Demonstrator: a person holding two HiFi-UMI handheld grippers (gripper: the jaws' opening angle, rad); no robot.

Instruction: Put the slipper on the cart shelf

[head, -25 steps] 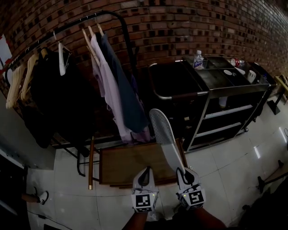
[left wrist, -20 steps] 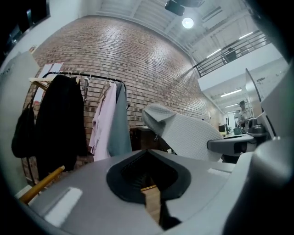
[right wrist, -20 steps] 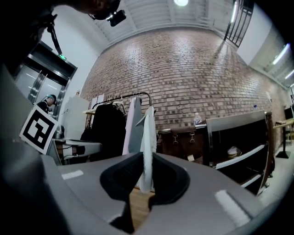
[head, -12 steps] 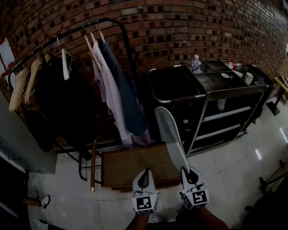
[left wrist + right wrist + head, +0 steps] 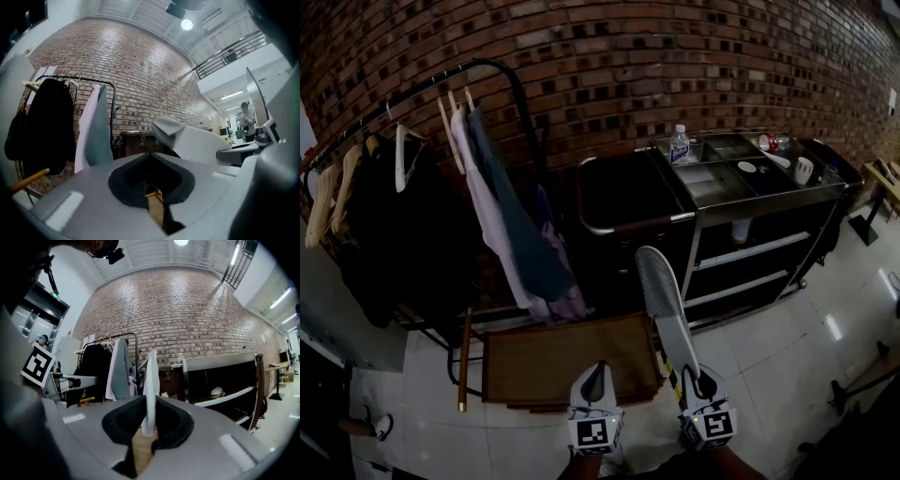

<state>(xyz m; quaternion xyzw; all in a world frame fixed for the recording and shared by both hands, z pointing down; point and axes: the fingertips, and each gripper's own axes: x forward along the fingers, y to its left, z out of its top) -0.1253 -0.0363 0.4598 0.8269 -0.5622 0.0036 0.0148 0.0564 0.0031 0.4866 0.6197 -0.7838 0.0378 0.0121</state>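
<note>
In the head view a long white slipper [image 5: 661, 298] stands nearly on end, its heel pinched in my right gripper [image 5: 692, 382], which is shut on it. Seen edge-on in the right gripper view, the slipper [image 5: 150, 390] rises between the dark pads. Its toe points up toward the black cart [image 5: 741, 183], whose pale shelves [image 5: 755, 246] show on the open side, still well ahead of the slipper. My left gripper [image 5: 594, 380] hangs beside the right one, shut with nothing in it. The left gripper view shows the slipper [image 5: 197, 143] off to its right.
A clothes rack [image 5: 441, 80] with hanging garments [image 5: 502, 216] stands left of the cart against the brick wall. A low wooden bench [image 5: 567, 361] lies just ahead of both grippers. A water bottle [image 5: 679, 145] and small items sit on the cart top. A shoe [image 5: 370, 427] lies on the floor at far left.
The rack, bench and cart have slid left in the head view as the view turned right. The slipper stays gripped and upright, now a little further right.
</note>
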